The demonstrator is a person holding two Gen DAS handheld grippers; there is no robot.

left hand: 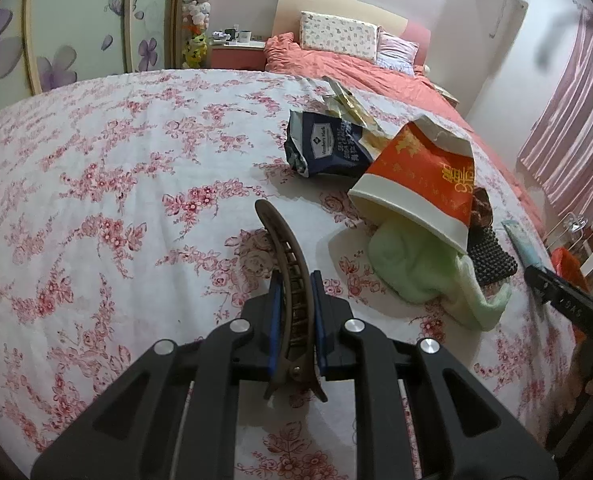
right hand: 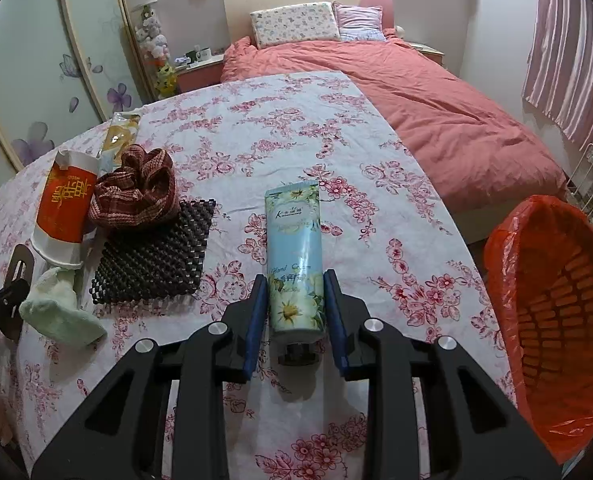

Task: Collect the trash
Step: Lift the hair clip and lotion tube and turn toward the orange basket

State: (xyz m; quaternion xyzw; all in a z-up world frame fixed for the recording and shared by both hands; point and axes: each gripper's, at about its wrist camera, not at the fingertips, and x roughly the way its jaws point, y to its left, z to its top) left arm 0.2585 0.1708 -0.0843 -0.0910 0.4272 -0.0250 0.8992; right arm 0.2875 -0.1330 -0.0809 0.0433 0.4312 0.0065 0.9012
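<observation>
My left gripper (left hand: 295, 280) is shut on a brown hair clip (left hand: 284, 256) and holds it above the floral tablecloth (left hand: 116, 184). My right gripper (right hand: 295, 284) is shut on a light blue hand cream tube (right hand: 294, 256), cap toward me. A torn red and white paper cup (left hand: 420, 180) lies on its side on a green cloth (left hand: 416, 264); it also shows in the right wrist view (right hand: 65, 208). A dark blue snack bag (left hand: 328, 144) and a yellow wrapper (left hand: 352, 108) lie behind the cup. A bin with an orange liner (right hand: 552, 312) stands at the right table edge.
A plaid scrunchie (right hand: 136, 192) rests on a dark beaded mat (right hand: 156, 260). The left gripper with the clip shows at the far left of the right wrist view (right hand: 4, 300). A bed with a pink duvet (right hand: 436, 112) stands behind the table; a wire rack (right hand: 592, 184) is at the right.
</observation>
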